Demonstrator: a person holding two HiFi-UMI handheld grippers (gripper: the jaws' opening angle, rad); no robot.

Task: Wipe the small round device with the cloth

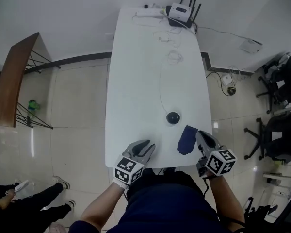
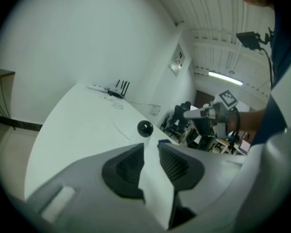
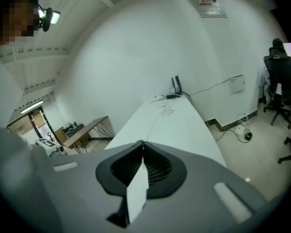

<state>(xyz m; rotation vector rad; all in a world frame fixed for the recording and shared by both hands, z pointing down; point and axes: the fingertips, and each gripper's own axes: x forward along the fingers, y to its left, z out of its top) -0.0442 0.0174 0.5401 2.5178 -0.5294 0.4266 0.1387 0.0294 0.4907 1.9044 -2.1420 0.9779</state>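
The small round black device point(image 1: 173, 118) sits on the white table point(image 1: 136, 81), toward its near right part. A dark blue cloth point(image 1: 186, 140) lies crumpled just in front of it, near the table's front edge. My right gripper point(image 1: 200, 136) hovers right beside the cloth, jaws shut with nothing between them point(image 3: 142, 143); the cloth is hidden in the right gripper view. My left gripper point(image 1: 148, 147) is over the front edge, left of the cloth, jaws a little apart and empty point(image 2: 151, 144). The device point(image 2: 145, 128) shows just beyond them, and the right gripper point(image 2: 194, 113) to its right.
A thin white cable point(image 1: 161, 81) runs from the device toward a router point(image 1: 181, 13) and more cords at the far end. Office chairs point(image 1: 281, 86) stand on the floor at the right, a wooden desk point(image 1: 17, 76) at the left. Another person's legs point(image 1: 39, 198) are at bottom left.
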